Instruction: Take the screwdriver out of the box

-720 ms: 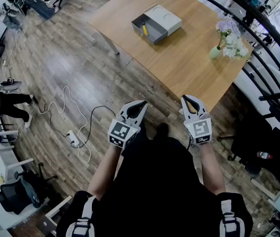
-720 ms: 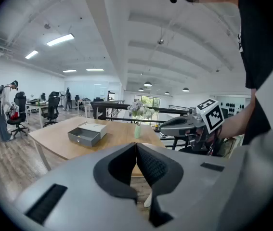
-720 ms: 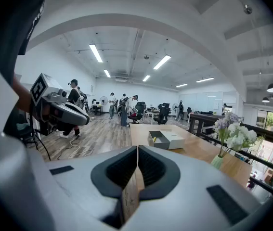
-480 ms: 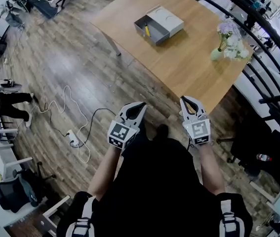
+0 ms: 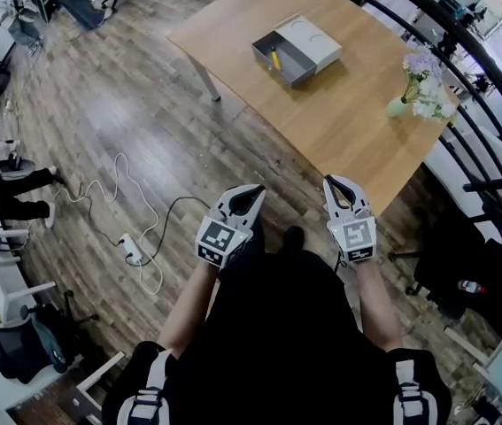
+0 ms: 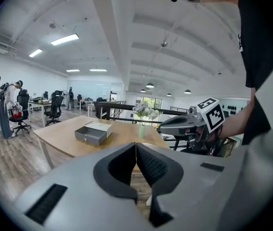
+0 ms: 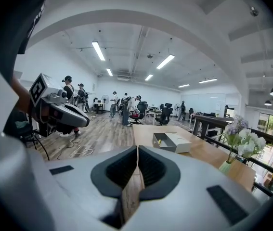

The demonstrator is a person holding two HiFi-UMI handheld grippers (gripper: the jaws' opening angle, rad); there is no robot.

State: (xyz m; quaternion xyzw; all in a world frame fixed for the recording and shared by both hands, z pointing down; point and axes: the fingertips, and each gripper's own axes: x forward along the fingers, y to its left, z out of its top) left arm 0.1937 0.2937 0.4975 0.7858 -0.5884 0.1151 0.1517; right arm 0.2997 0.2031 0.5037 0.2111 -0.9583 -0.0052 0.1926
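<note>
A grey box [image 5: 298,48] with its drawer pulled open sits on the far part of the wooden table [image 5: 339,122]; it also shows as the box [image 6: 93,133] and box [image 7: 172,142] in the gripper views. A yellow-handled screwdriver [image 5: 274,57] lies in the open drawer, its yellow handle [image 7: 159,140] just showing there. My left gripper [image 5: 252,190] and right gripper [image 5: 333,182] are both shut and empty, held close to my body, well short of the table. Seen from the left, the right gripper [image 6: 161,126] hangs to my right.
A vase of pale flowers [image 5: 421,80] stands near the table's right edge. A black railing [image 5: 463,69] runs behind the table. A white cable and power strip [image 5: 133,248] lie on the wood floor at left. People and office chairs [image 7: 126,110] are far off.
The table and box have shifted to the right and slightly up in the head view as my head turned. Both grippers have stayed shut in about the same place.
</note>
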